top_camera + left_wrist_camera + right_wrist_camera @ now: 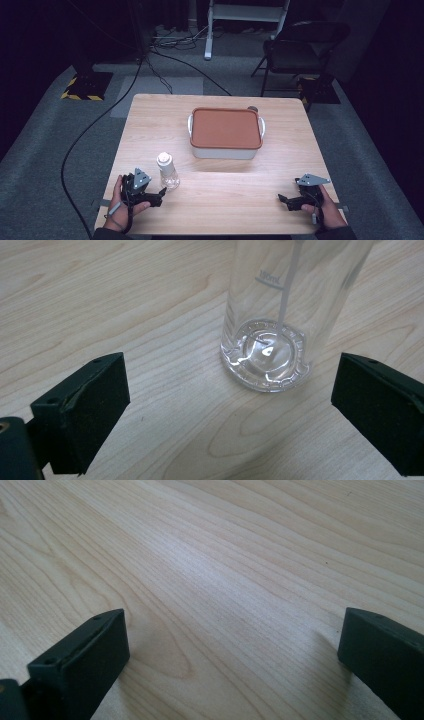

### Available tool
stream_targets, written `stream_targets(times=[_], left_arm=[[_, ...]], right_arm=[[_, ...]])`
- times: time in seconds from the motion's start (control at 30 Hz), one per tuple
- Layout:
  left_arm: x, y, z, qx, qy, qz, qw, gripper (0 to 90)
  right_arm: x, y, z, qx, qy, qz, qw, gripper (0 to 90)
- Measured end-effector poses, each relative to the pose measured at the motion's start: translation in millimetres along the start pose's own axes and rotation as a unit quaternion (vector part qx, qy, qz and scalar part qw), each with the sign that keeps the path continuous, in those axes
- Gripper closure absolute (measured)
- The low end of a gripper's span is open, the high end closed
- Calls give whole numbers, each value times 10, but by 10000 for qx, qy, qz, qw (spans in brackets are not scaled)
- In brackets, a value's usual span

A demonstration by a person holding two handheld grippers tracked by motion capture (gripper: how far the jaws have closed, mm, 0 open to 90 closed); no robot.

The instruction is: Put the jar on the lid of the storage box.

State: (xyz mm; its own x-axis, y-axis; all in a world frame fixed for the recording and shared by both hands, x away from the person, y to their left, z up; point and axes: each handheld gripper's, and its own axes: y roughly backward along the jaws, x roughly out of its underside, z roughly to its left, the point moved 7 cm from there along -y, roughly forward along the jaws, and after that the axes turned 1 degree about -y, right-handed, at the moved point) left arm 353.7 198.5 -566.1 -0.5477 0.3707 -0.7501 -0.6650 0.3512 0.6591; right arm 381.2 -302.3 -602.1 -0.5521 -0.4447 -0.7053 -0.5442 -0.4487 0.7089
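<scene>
Early stage, nothing grasped yet. Left gripper (161, 191) has jaws spread wide, low over the table (220, 205); the clear bottle (280, 315) stands upright just ahead of the fingertips, off toward the right-hand jaw in the left gripper view, not touching either pad. Bottle looks empty with a thin tube inside and a white pump top, seen in the high view. Right gripper (281, 198) also has jaws apart, nothing between them, only bare wood ahead. Farther out, well beyond both sets of fingers, a white lidded container (226, 134) with a brown lid sits closed. Judgement: approach to the bottle nearly done; closing, lifting and whatever follows are left.
</scene>
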Motion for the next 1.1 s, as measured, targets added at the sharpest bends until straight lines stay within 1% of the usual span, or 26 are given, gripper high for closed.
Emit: stream_targets(times=[0.07,0.3,0.57,0.63,0.67,0.83,0.93,1.1], left_arm=[[-23,6,3,0,43,-52,10000,21],[-73,10,-3,10,12,-129,9999,20],[-128,18,8,-20,49,-234,9997,20],[-146,18,10,-13,-5,-243,9997,20],[-155,14,9,-8,5,-264,9997,20],[-182,5,20,-1,-23,-279,9996,20],[-197,-1,20,7,2,-299,9996,20],[-208,-25,21,49,-52,-246,9997,16]], right_arm=[[0,0,0,2,0,0,10000,0],[-1,-1,-2,-8,12,3,10000,0],[-1,-1,-2,-13,15,2,10000,0],[-1,-1,-2,-13,15,2,10000,0],[-1,-1,-2,-13,15,3,10000,0],[-1,-1,-2,-13,14,2,10000,0],[-1,-1,-2,-12,15,2,10000,0],[-1,-1,-2,-12,15,3,10000,0]])
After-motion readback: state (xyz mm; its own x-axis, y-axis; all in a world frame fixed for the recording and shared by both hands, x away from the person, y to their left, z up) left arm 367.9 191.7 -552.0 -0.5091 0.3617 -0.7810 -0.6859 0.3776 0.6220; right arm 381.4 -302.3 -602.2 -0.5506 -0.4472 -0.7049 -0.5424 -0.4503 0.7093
